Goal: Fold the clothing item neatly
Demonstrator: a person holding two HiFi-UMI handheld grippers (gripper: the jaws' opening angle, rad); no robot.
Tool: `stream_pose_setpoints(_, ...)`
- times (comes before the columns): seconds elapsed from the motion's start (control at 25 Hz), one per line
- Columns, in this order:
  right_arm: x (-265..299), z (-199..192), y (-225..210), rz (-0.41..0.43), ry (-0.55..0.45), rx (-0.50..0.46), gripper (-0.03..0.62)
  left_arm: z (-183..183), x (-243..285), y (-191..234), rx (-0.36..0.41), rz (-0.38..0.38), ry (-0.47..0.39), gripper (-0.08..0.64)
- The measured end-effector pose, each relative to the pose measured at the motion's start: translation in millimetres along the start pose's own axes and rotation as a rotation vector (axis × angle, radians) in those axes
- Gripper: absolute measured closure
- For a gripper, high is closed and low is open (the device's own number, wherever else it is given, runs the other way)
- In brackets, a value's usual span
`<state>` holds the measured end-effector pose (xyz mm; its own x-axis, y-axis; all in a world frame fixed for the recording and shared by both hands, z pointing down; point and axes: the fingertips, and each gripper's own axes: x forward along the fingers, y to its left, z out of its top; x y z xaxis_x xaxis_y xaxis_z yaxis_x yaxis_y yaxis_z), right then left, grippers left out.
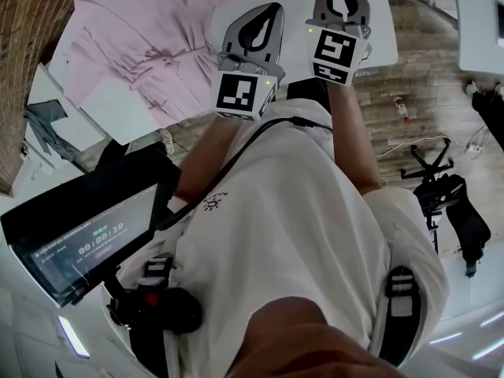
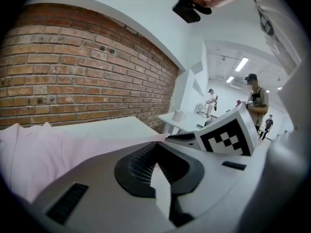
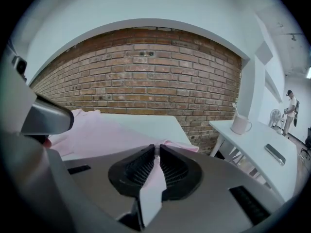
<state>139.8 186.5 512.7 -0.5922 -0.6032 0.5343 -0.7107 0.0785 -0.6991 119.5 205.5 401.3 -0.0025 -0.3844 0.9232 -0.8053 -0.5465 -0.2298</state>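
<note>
White table (image 1: 379, 30) by brick wall (image 3: 146, 76) | pink shirt (image 1: 150, 46) lay spread on it | left tongs (image 2: 156, 143) and right tongs (image 3: 156, 147) each clamped shut on shirt's near edge | step, likely: 1st fold | next: carry both corners across evenly, edge taut

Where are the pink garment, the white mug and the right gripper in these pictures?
pink garment (image 1: 150, 46), head view, middle of the spread cloth.
white mug (image 3: 239, 124), right gripper view, its side.
right gripper (image 3: 156, 148), right gripper view, midway between its fingertips, shut on the garment's edge.
</note>
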Motion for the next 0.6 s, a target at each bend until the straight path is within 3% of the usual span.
stream_pose_setpoints(0.32, 7.2, 26.3, 63.7, 0.068, -0.040, -0.077, 0.552, 0.7, -26.3, 40.9, -0.032, 0.031, -0.028, 0.558)
stream_pose_setpoints(0.6, 9.1, 23.2, 99.2, 0.109, -0.040, -0.094, 0.552, -10.4, -47.9, 62.5, -0.050, 0.073, -0.039, 0.558)
